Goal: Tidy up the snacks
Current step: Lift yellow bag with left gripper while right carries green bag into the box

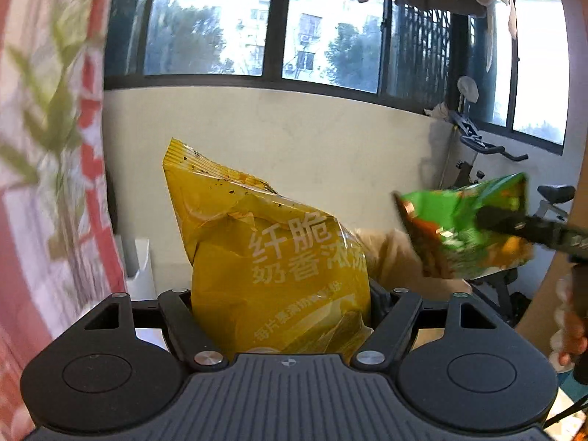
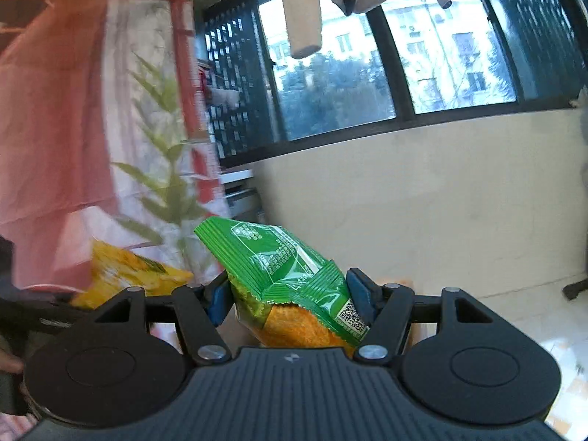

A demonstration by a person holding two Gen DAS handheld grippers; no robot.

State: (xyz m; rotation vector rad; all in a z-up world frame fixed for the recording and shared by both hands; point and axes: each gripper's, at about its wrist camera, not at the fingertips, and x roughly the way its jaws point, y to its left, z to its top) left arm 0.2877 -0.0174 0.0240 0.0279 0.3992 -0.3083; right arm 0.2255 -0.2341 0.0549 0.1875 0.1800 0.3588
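Note:
A yellow snack bag [image 1: 272, 250] with white lettering stands up between the jaws of my left gripper [image 1: 281, 305], which is shut on its lower part and holds it in the air. A green and orange snack bag [image 2: 290, 286] is pinched between the blue pads [image 2: 358, 296] of my right gripper [image 2: 290, 296], also lifted. In the left wrist view the green bag [image 1: 466, 228] hangs at the right with the right gripper's dark finger [image 1: 529, 226] across it. In the right wrist view the yellow bag [image 2: 128, 273] shows blurred at the lower left.
A pink and white floral cloth [image 1: 51, 154] hangs close on the left. A cream wall [image 1: 294, 128] under dark-framed windows lies ahead. An exercise bike [image 1: 488, 154] stands at the right. Laundry [image 2: 305, 7] hangs overhead. A person's hand [image 1: 571, 334] shows at the right edge.

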